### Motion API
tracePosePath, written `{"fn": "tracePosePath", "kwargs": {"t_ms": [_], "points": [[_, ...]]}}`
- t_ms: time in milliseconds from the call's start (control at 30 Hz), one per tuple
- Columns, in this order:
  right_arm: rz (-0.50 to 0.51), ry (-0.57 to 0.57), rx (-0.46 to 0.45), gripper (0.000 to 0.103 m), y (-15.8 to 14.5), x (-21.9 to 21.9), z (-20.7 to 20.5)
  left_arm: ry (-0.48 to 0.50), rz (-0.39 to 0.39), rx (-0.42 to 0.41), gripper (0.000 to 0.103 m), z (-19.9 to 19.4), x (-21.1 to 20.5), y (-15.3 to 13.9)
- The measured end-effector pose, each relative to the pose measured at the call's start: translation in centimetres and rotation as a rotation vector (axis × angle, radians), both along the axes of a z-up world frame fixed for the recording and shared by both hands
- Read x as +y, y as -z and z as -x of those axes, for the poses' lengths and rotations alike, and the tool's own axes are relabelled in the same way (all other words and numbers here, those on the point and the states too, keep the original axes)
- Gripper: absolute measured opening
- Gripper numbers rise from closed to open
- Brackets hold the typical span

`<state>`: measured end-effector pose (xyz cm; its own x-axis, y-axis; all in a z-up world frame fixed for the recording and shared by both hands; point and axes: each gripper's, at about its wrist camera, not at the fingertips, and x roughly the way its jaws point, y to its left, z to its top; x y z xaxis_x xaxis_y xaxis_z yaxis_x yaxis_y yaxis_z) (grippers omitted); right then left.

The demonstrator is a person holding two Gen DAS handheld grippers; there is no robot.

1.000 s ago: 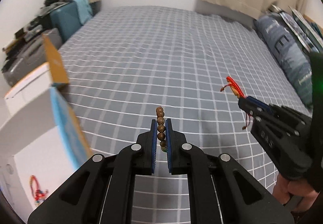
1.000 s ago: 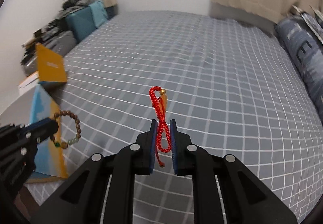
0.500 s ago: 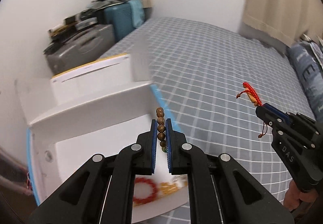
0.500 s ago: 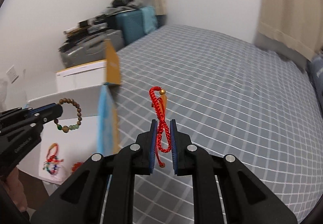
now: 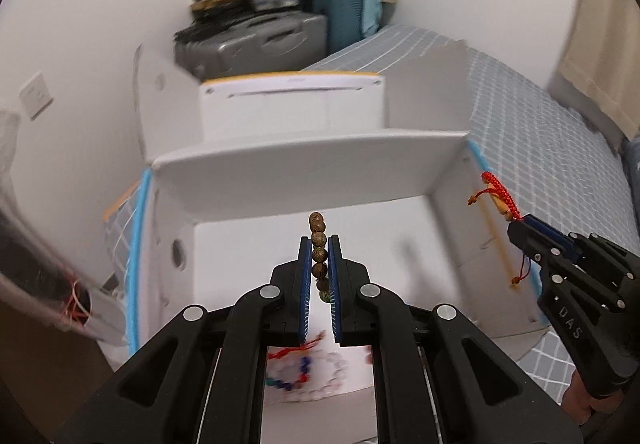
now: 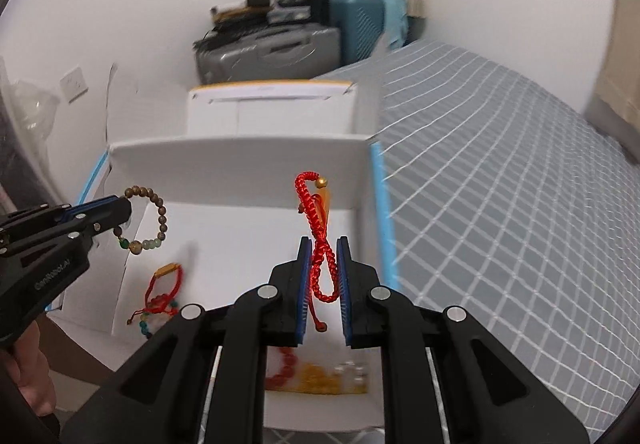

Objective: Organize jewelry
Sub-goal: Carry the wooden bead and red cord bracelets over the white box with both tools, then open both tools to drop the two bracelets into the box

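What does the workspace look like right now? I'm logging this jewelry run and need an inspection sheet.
Surface: bed with grey checked cover.
Job's things: open white box holding several blurred bracelets; wooden bead bracelet; red braided bracelet.
Clutter: grey suitcase, blue suitcase, items piled on top.
Grippers: left gripper shut on wooden bead bracelet; right gripper shut on red braided bracelet.
Cables: nothing seen.
Surroundings: white wall, wall socket, curtain.

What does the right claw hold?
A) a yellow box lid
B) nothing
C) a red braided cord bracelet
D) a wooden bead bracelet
C: the right claw is shut on the red cord bracelet, above the white box; the bead bracelet hangs from the left claw.
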<state>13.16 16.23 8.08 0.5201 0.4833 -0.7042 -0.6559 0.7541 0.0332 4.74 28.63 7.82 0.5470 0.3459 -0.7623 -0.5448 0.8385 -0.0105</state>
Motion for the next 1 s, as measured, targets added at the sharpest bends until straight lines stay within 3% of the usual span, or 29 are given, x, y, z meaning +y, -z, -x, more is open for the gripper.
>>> {"fn": "tracePosePath", "kwargs": {"t_ms": [367,600,700,767,800,833,867,1000], "points": [[0.130,-0.027,0.094,0.012,5.6,4.5,0.0,-0.059,0.047,0.066,0.008,1.4,2.8,4.1],[0.150,-0.035,0.116,0.015,6.5,4.5,-0.2,-0.054,0.064,0.078,0.008,1.3,3.1,5.0],[0.131,-0.040,0.124,0.022,6.4,4.2,-0.2,-0.046,0.070,0.067,0.013,1.5,2.8,4.8],[0.115,-0.032,0.114,0.033,6.0,3.7,0.0,-0.046,0.072,0.051,0.033,1.9,2.5,4.3],[0.104,-0.032,0.111,0.043,5.7,3.4,0.1,-0.050,0.065,0.038,0.049,2.3,2.3,3.9],[0.095,-0.032,0.102,0.054,5.5,3.3,0.3,-0.049,0.058,0.024,0.056,2.5,2.1,3.6],[0.088,-0.030,0.081,0.058,5.0,3.0,0.6,-0.048,0.047,0.011,0.067,2.8,1.9,3.2],[0.058,-0.022,0.017,0.085,3.2,1.8,1.8,-0.040,0.019,-0.036,0.081,4.3,0.6,1.9]]}}
